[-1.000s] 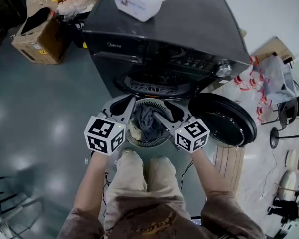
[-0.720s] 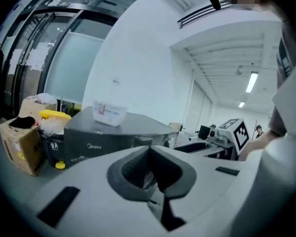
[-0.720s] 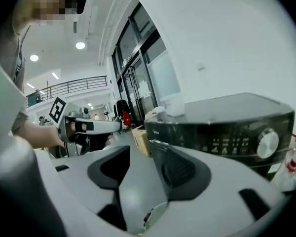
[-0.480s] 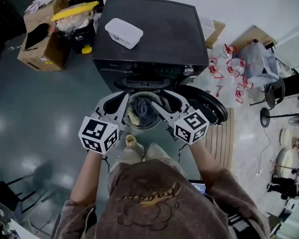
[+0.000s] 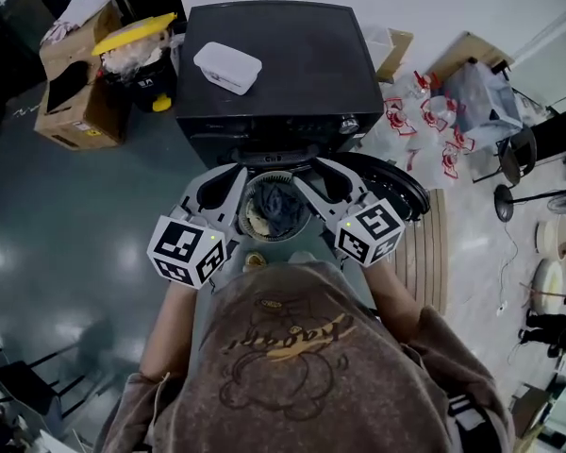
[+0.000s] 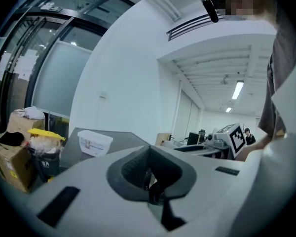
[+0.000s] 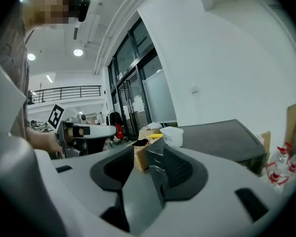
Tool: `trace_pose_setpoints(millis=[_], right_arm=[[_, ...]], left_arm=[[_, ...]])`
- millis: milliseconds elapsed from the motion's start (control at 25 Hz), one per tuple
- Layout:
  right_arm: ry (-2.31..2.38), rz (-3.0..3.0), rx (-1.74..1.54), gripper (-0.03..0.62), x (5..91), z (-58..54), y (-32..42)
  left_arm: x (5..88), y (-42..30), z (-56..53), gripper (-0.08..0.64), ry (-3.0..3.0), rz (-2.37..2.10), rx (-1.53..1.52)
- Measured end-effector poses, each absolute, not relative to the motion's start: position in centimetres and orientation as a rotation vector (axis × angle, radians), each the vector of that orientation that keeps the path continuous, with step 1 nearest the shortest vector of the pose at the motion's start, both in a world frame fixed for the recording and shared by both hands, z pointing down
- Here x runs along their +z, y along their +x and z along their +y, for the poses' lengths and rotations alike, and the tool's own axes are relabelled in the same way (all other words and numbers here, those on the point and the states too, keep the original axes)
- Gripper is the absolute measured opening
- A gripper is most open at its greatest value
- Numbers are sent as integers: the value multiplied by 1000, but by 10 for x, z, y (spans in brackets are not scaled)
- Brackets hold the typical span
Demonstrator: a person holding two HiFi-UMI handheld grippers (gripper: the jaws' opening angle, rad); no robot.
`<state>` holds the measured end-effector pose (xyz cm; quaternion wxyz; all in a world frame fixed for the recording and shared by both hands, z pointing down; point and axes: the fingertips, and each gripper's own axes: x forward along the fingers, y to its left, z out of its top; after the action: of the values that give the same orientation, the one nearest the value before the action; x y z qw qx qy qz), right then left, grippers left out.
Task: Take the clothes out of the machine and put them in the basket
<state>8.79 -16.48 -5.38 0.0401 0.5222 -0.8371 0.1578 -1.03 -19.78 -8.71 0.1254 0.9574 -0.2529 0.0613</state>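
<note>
A round grey basket (image 5: 299, 233) hangs between my two grippers in front of the dark washing machine (image 5: 283, 64). Blue-grey clothes (image 5: 281, 204) and a yellowish piece (image 5: 255, 223) lie inside it. My left gripper (image 5: 241, 181) clamps the basket's left rim, and its jaws (image 6: 150, 184) stand nearly together on a dark edge. My right gripper (image 5: 307, 179) clamps the right rim. Its jaws (image 7: 155, 174) have just been closing, with a grey strip of the basket between them. The round machine door (image 5: 398, 187) stands open to the right.
A white plastic tub (image 5: 227, 67) sits on the machine top. Cardboard boxes (image 5: 71, 97) and a yellow-lidded bin (image 5: 137, 38) stand at the left. Red-and-white clutter (image 5: 424, 130), a wooden slat board (image 5: 424, 253) and a fan stand (image 5: 519, 196) are at the right.
The person has stood up from a crouch. Both grippers have risen with the basket between them. The machine now looks smaller and lies further below.
</note>
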Motion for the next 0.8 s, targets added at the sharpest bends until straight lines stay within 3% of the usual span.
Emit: trace_pose_setpoints(millis=[240, 440, 800], right_arm=[[1656, -2593, 429, 112, -75, -162, 113], [1643, -2614, 365, -3, -84, -164, 128], [1631, -2609, 344, -3, -51, -169, 147]], left_arm=[[-94, -1, -207, 6, 2804, -779, 128], [-97, 9, -210, 6, 2794, -811, 59], [-76, 26, -209, 6, 2805, -849, 1]])
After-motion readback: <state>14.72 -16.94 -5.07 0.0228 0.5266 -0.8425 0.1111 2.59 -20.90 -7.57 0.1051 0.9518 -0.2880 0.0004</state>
